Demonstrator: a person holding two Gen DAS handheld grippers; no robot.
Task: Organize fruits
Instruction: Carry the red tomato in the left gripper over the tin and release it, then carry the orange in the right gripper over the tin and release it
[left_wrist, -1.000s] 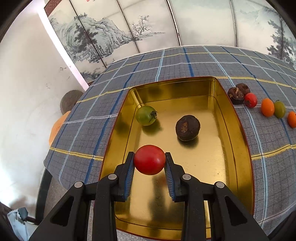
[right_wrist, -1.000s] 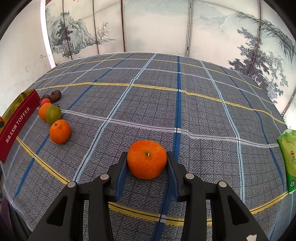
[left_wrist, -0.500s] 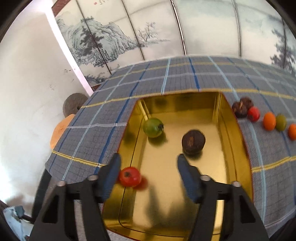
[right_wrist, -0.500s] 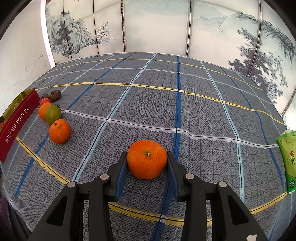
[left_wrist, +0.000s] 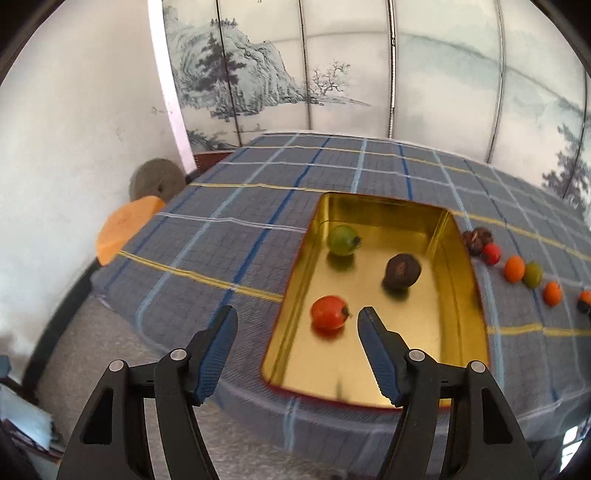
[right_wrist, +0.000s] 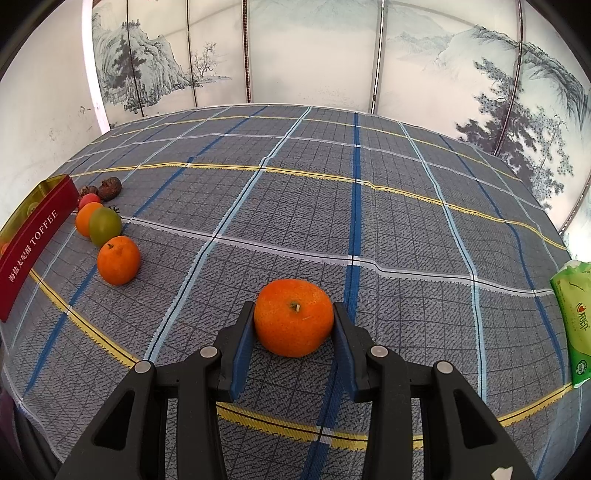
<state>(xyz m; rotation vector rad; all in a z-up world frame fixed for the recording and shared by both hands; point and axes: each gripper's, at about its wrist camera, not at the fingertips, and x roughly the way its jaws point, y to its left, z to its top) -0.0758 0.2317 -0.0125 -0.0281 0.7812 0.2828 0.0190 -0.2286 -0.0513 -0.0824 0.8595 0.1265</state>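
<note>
My left gripper (left_wrist: 295, 321) hangs with its jaws apart and nothing pressed between them, poised over the near left corner of the shallow gold metal tin (left_wrist: 463, 254), which sits near the table's front edge on the blue-grey plaid tablecloth (left_wrist: 229, 240). Inside the tin lie a red tomato (left_wrist: 328, 312) near the left wall, a green tomato (left_wrist: 342, 240) toward the far left corner, and a dark brown wrinkled fruit (left_wrist: 402, 270) mid-tin; the near right part of the tin floor is bare. My right gripper (right_wrist: 293, 325) is clamped on a round orange mandarin (right_wrist: 293, 317) resting on the cloth. To its left a second mandarin (right_wrist: 118, 260), a green tomato (right_wrist: 104, 226) and smaller fruits line up beside the tin's red side wall (right_wrist: 31, 243). A green tissue packet (right_wrist: 574, 317) lies at the right edge, and wide open cloth stretches ahead.
</note>
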